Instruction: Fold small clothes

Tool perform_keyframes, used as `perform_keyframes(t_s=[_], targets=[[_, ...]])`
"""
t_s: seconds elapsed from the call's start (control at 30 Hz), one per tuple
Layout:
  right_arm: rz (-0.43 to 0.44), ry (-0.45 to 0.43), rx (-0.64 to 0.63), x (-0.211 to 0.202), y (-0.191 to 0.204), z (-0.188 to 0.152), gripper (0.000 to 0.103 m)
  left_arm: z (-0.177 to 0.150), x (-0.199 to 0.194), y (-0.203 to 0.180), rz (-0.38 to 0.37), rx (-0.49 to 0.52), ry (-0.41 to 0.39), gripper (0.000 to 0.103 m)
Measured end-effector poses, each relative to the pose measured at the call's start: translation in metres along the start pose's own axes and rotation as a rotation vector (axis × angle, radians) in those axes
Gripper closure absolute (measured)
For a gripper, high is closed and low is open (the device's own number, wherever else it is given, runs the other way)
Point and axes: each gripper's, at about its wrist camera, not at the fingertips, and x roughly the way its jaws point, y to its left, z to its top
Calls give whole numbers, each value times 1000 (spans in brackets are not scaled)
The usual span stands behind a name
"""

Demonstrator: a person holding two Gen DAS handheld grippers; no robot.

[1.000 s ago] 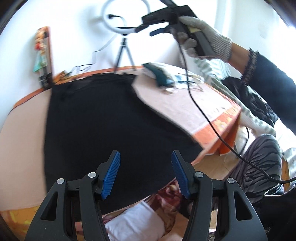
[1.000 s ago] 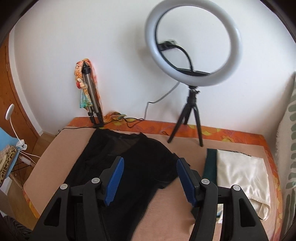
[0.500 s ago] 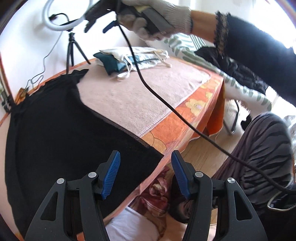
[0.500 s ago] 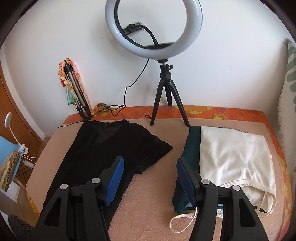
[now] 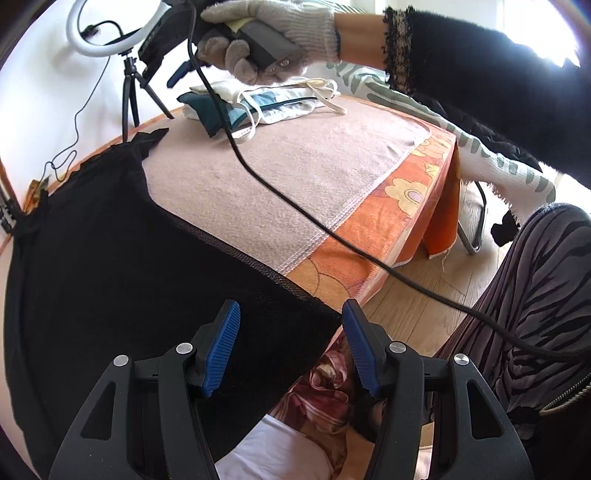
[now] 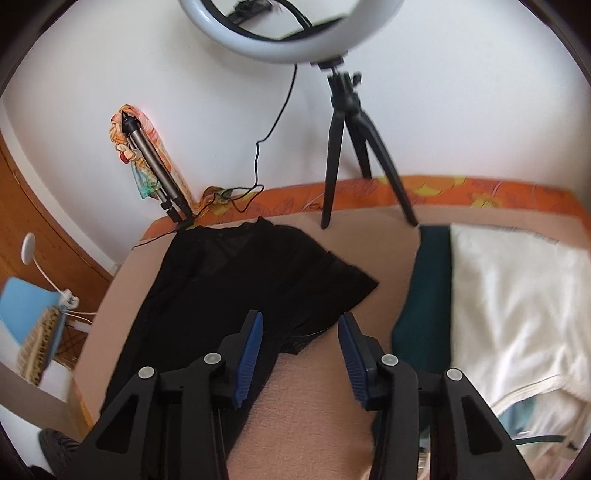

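Lying flat on the pinkish blanket (image 5: 317,158) that covers the table, the black garment (image 5: 110,266) spreads from the far edge by the wall to the near edge, where its hem corner hangs slightly past the orange floral border (image 5: 402,206). The left gripper (image 5: 290,350) hovers over that near corner with its blue-padded jaws spread apart and nothing between them. The right gripper (image 6: 300,354) hangs above the garment's right sleeve (image 6: 347,284), jaws likewise released and empty; the left view shows it held high in a gloved hand (image 5: 269,33), a black cable (image 5: 295,210) trailing from it across the blanket. Toward the far right corner sits a stack of folded clothes (image 6: 509,306), white over dark teal. A ring light on a tripod (image 6: 347,122) stands at the far edge, just beyond the garment's neckline.
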Motion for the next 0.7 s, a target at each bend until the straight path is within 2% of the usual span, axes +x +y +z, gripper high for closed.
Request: perform_keyframes(t_s=[0.13, 0.2, 0.37, 0.43, 0.5, 0.53, 0.6, 0.7], targets=[[43, 37, 30, 25, -2, -5, 66, -3, 5, 6, -31, -26, 17, 47], [-3, 49, 9, 39, 1, -5, 63, -4, 5, 6, -29, -18, 9, 47], [-57, 89, 114, 72, -13, 4, 61, -6, 5, 4, -20, 3, -9, 50], [-70, 83, 135, 79, -16, 9, 57, -6, 3, 6, -37, -6, -20, 62], [-88, 74, 141, 85, -17, 16, 48, -6, 2, 7, -63, -13, -28, 85], [-111, 69, 135, 88, -17, 19, 44, -6, 3, 7, -71, -17, -29, 88], [-161, 58, 117, 96, -17, 25, 42, -6, 3, 10, -82, -30, -36, 94], [-186, 69, 116, 106, -22, 31, 41, -7, 1, 18, -104, -85, -42, 98]])
